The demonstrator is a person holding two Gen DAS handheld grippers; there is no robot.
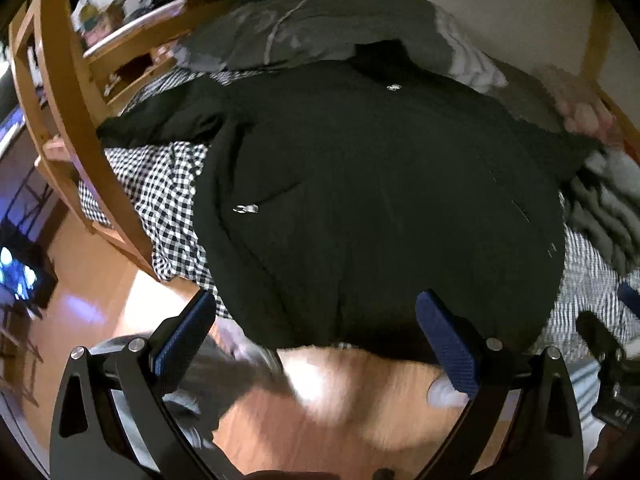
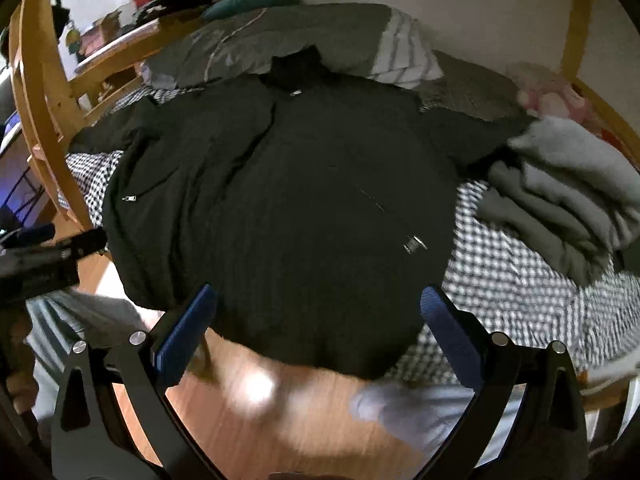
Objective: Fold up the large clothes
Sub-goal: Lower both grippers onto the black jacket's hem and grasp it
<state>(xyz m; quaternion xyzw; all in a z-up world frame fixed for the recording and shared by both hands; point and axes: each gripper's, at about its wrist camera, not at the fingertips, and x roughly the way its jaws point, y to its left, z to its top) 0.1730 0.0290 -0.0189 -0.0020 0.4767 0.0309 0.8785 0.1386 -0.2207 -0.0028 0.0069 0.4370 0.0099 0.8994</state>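
A large black zip-up jacket [image 1: 360, 200] lies spread flat on a bed, collar at the far end, hem hanging over the near edge. It also shows in the right wrist view [image 2: 288, 208]. My left gripper [image 1: 316, 316] is open and empty, just above the jacket's hem toward its left side. My right gripper [image 2: 320, 312] is open and empty, over the hem nearer the right side. The right gripper's body shows at the right edge of the left wrist view [image 1: 612, 364], and the left gripper's body shows at the left of the right wrist view [image 2: 48, 256].
The bed has a black-and-white checked sheet [image 2: 520, 280] and a wooden frame [image 1: 68, 128]. Grey pillows [image 2: 280, 40] lie at the head. A pile of folded grey clothes [image 2: 568, 200] sits to the right. Wooden floor [image 1: 340, 408] lies below.
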